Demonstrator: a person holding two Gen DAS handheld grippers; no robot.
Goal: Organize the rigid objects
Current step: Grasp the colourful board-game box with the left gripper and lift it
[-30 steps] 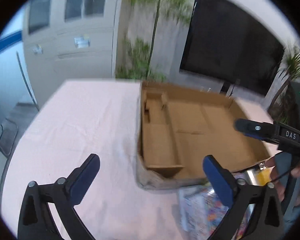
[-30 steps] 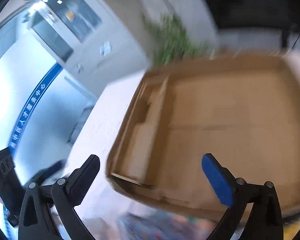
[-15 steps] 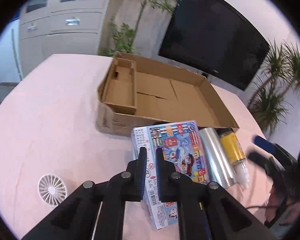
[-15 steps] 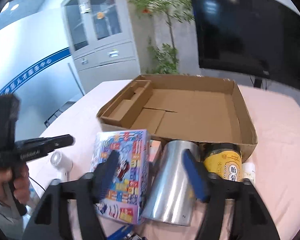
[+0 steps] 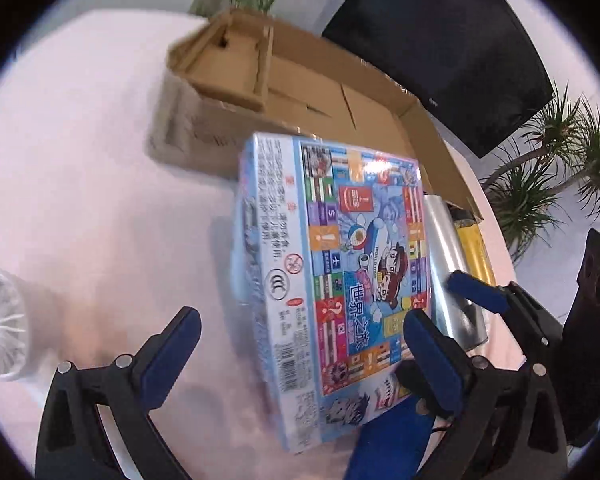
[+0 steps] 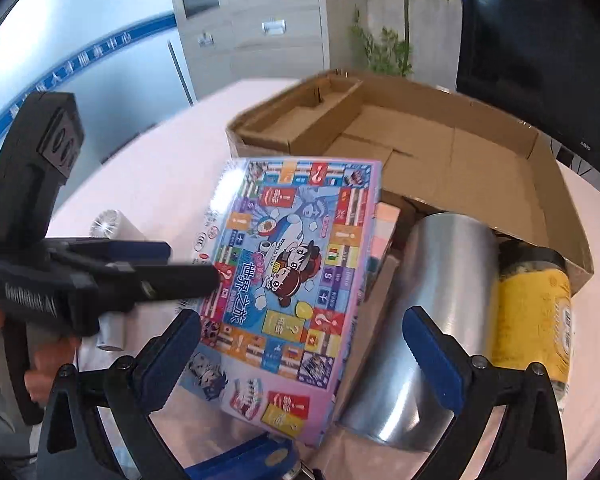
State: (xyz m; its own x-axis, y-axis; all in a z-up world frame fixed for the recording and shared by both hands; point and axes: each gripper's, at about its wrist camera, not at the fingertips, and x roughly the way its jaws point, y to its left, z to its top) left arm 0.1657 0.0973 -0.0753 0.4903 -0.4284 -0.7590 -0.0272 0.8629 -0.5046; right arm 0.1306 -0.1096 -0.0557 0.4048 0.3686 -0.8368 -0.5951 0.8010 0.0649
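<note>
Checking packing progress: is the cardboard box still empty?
Empty as far as visible: the cardboard box shows bare floor. The game box, silver can and yellow jar lie outside it.

A large dark screen [image 5: 440, 48] hangs on the white wall, with potted palms [image 5: 548, 188] beside it. Grey cabinets with glazed upper doors [image 6: 252, 20] stand against the far wall, next to a leafy plant [image 6: 384, 48]. A blue lettered stripe [image 6: 80, 68] crosses the adjoining pale wall.

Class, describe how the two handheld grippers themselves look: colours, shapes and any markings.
Both the left gripper and the right gripper have black, angular plastic arms with silver screws and blue padded fingers. Seen from the right wrist, the left unit has a black pistol-style body with raised lettering, too blurred to read.
</note>
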